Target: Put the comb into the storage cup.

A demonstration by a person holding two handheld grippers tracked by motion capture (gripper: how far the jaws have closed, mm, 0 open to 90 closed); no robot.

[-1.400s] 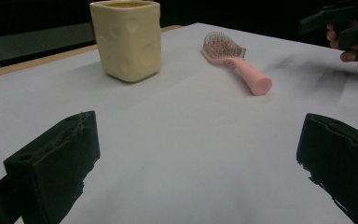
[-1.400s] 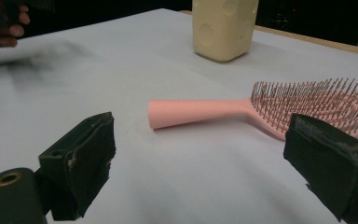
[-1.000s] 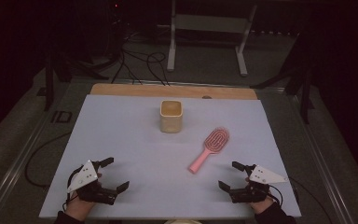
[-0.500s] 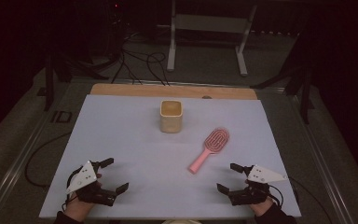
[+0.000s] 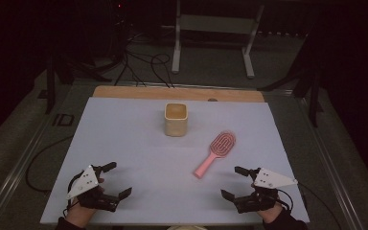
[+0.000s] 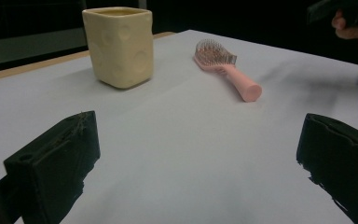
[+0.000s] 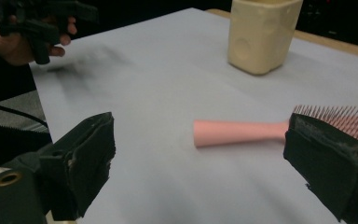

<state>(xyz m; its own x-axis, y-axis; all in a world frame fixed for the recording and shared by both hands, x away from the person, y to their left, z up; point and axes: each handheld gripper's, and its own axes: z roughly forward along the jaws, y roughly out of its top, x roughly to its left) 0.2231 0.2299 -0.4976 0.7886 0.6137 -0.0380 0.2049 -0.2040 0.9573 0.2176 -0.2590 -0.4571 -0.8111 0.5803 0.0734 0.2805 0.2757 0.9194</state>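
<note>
High view: both grippers rest low at the near edge of the pale worktop (image 5: 124,124), and almost nothing has shifted over the past second. The right gripper (image 5: 235,183) has edged only slightly, staying short of the pink hairbrush (image 5: 214,154); the left gripper (image 5: 117,180) sits where it was, near the front left corner. Both sets of fingers are spread wide and hold nothing.

The hairbrush lies flat on the worktop right of centre, bristle head pointing away from the person and handle angled back toward the right gripper, close to it but apart. The cream cup (image 5: 176,119) stands upright farther back near the middle, well apart from both grippers and just beyond the brush head.

Right gripper view shows the brush handle (image 7: 235,132) lying between the two black fingers, its bristles up, with open worktop all around it. Left gripper view looks across bare surface at the cup (image 6: 118,45) and the brush beyond it.

With so little movement, the work appears to be at its very start: the right gripper seems lined up for a reach to the handle, the grasp not yet begun.
</note>
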